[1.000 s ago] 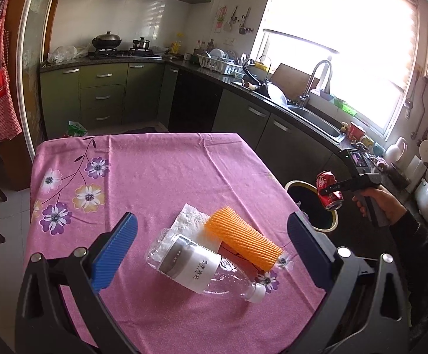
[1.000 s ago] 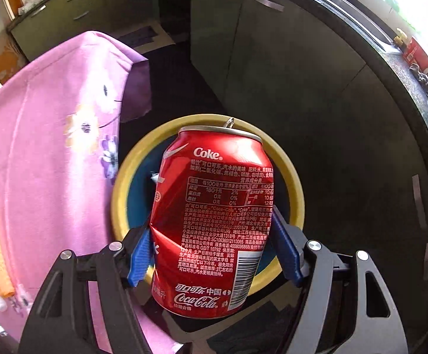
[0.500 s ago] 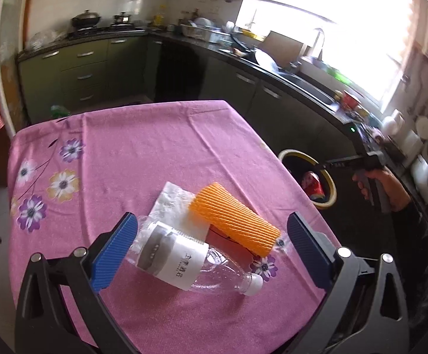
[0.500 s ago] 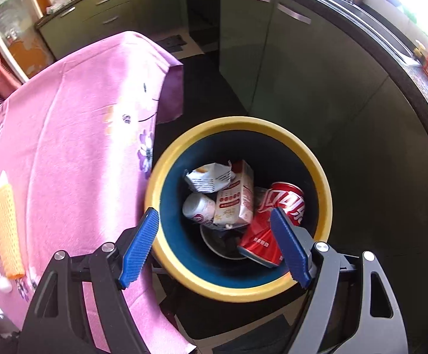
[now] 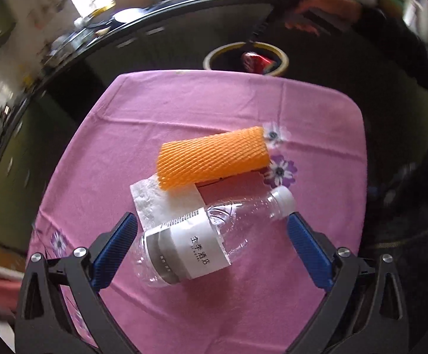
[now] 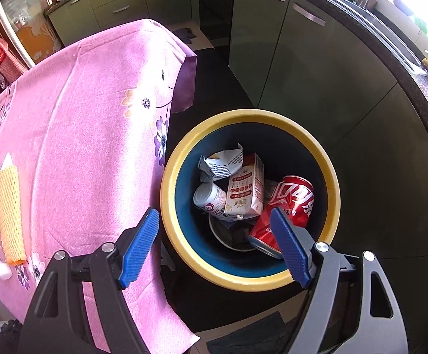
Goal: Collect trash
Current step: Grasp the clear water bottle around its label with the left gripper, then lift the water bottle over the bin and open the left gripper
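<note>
Left wrist view: my left claw [image 5: 211, 246] hangs spread wide over the plastic bottle [image 5: 202, 244], not clamping it; orange foam sleeve [image 5: 212, 157] and tissue [image 5: 157, 203] wait on the bench [image 5: 184, 103].

Right wrist view: my right claw [image 6: 214, 246] gapes empty above the bin [image 6: 169, 206]; the red can [image 6: 287, 206] lies inside, so I judge three pieces remain.

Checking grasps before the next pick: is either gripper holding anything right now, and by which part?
Nothing is held. The right gripper is open above the bin, Coke can inside. The left gripper is open over the plastic bottle.
</note>
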Available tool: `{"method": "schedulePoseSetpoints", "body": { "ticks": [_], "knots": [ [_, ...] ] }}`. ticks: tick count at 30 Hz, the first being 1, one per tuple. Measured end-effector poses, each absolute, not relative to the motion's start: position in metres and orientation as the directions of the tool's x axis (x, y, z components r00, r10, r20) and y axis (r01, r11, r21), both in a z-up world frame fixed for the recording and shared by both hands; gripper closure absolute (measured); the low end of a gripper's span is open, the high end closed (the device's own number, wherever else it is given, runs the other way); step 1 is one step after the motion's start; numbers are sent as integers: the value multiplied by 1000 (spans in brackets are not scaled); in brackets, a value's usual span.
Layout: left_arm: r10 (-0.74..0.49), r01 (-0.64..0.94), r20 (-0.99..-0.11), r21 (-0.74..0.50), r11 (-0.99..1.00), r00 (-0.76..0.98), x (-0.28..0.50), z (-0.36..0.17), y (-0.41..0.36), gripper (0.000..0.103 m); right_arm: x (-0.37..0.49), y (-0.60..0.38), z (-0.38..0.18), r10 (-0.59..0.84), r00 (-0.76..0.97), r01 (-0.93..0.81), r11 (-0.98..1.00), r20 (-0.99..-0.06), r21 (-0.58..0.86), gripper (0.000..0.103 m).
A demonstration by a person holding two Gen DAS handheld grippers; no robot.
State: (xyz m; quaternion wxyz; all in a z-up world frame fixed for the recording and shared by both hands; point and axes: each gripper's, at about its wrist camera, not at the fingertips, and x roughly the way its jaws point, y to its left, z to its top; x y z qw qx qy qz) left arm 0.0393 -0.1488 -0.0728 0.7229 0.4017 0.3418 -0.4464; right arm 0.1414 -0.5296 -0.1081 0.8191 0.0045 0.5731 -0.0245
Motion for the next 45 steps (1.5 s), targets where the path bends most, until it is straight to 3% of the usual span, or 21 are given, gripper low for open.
{"method": "schedulePoseSetpoints", "body": {
  "ticks": [2, 5, 7, 11, 18, 25, 31, 40, 45],
  "knots": [
    [-371, 913, -839, 400, 79, 399, 27, -85, -149, 6, 142, -529, -107, -34, 343, 46, 999, -939, -19, 26],
    [-293, 870, -853, 480, -117, 432, 28, -103, -152, 6, 140, -528, -107, -36, 337, 46, 999, -941, -22, 26],
    [-245, 882, -888, 435, -179, 389, 36, -110, -156, 8, 139, -528, -107, -38, 328, 47, 999, -944, -23, 26],
    [-251, 861, -910, 400, -315, 331, 35, -120, -158, 20, 138, -532, -108, -38, 317, 56, 998, -948, -21, 26],
    [-182, 878, -941, 334, -343, 286, 50, -137, -159, 32, 137, -537, -109, -38, 306, 63, 998, -951, -20, 26],
    [-165, 945, -967, 231, -230, 196, 54, -135, -155, 35, 140, -531, -111, -28, 299, 45, 999, -954, -15, 26],
    [-17, 988, -988, 155, -19, 155, 60, -153, -154, 37, 143, -521, -115, -16, 292, 23, 1000, -956, -10, 26],
    [-55, 937, -987, 124, 327, 150, 59, -150, -148, 41, 144, -513, -118, -7, 287, 7, 1000, -958, -5, 26],
    [-84, 893, -974, 158, 421, 211, 55, -142, -144, 41, 143, -508, -117, -1, 291, -3, 1000, -957, -2, 26]
  ]
}}
